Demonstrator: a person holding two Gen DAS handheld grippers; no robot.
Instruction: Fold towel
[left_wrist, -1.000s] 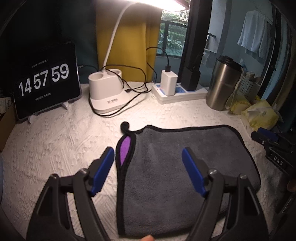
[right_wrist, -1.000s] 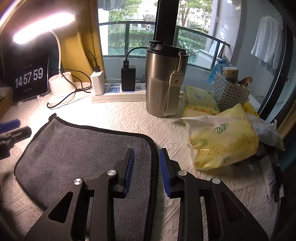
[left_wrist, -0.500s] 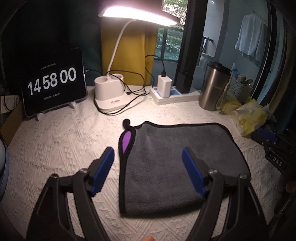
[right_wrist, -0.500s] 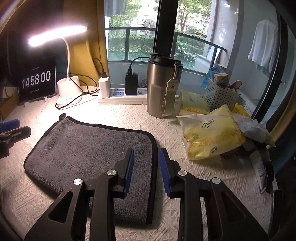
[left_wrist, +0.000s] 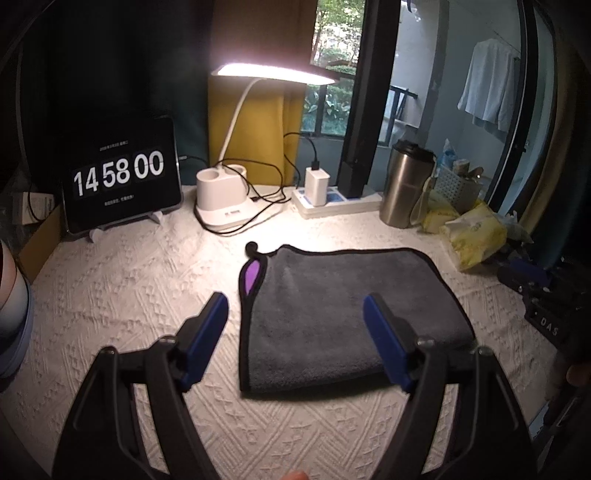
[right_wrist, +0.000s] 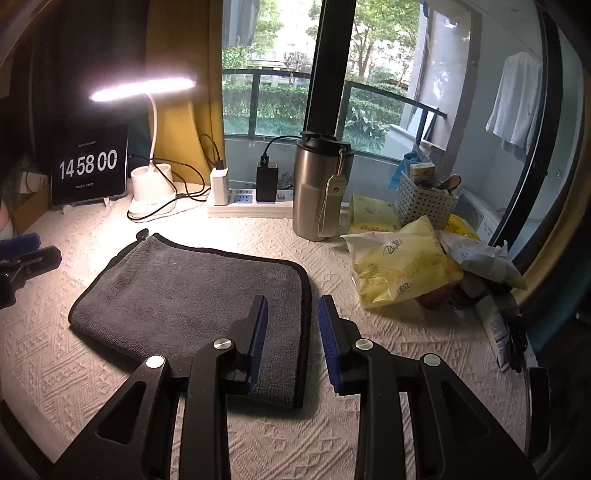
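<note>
Towel (left_wrist: 347, 317): grey, black-bound, laid folded and flat on the white textured surface (left_wrist: 122, 280), in front of the desk lamp base (left_wrist: 225, 199) and power strip (left_wrist: 332, 203). It was judged to have been set square and clear of the clutter so that a further fold, if wanted, could be taken from an edge.

Left gripper (left_wrist: 295, 332): held above the near left part of the towel, fingers (left_wrist: 207, 332) spread wide, nothing between them.

Right gripper (right_wrist: 291, 332): held over the towel's near right corner, fingers (right_wrist: 256, 332) parted by a narrow gap, nothing pinched; the bound edge was seen through the gap.

Left view only: a purple underside (left_wrist: 253, 275) exposed at the turned-back far left corner, with a hanging loop (left_wrist: 252, 247) beside it.

Right view only: the thickness of the doubled near edge; steel tumbler (right_wrist: 319, 188) and yellow packets (right_wrist: 402, 266) well apart from the towel's right edge. The clock tablet (right_wrist: 88, 166) was recorded in both views.
</note>
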